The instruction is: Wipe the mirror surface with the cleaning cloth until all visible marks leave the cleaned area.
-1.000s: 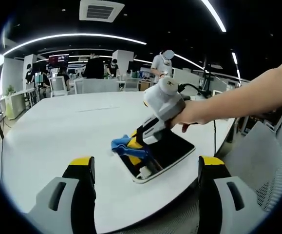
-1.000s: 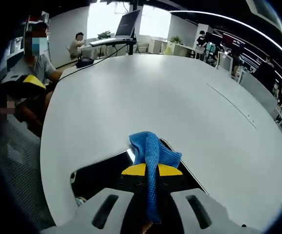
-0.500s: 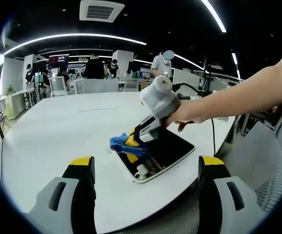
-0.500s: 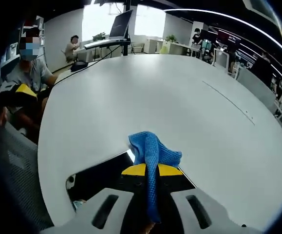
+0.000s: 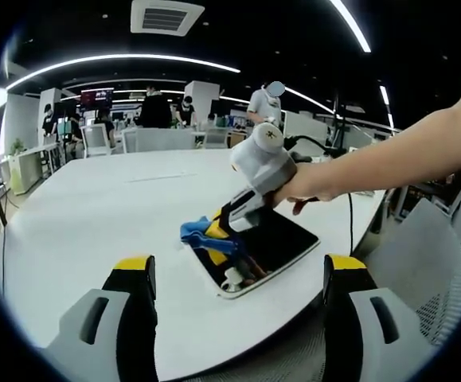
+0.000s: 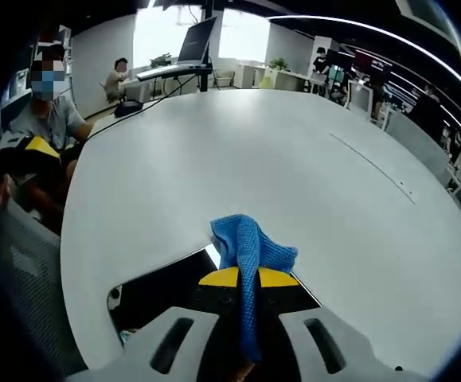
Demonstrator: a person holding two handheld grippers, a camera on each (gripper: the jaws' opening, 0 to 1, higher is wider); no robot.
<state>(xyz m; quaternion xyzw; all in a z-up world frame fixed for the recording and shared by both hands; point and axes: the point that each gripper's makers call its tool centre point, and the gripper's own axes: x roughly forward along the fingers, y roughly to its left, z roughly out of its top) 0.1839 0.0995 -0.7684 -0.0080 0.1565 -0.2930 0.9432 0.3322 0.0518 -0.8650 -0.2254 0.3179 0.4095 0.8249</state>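
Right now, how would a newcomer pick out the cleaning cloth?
Find the white table, then the dark mirror lying flat near its edge. The cleaning cloth is the bunched blue fabric clamped in the right gripper, pressed on the mirror's end.

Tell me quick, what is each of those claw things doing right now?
Left gripper: open, holding nothing, back from the mirror.
Right gripper: shut on the blue woven cleaning cloth, over the dark rectangular mirror.

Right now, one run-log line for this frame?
right hand-held gripper: shut on blue cloth | cloth on mirror | left hand-held gripper: open, off the mirror
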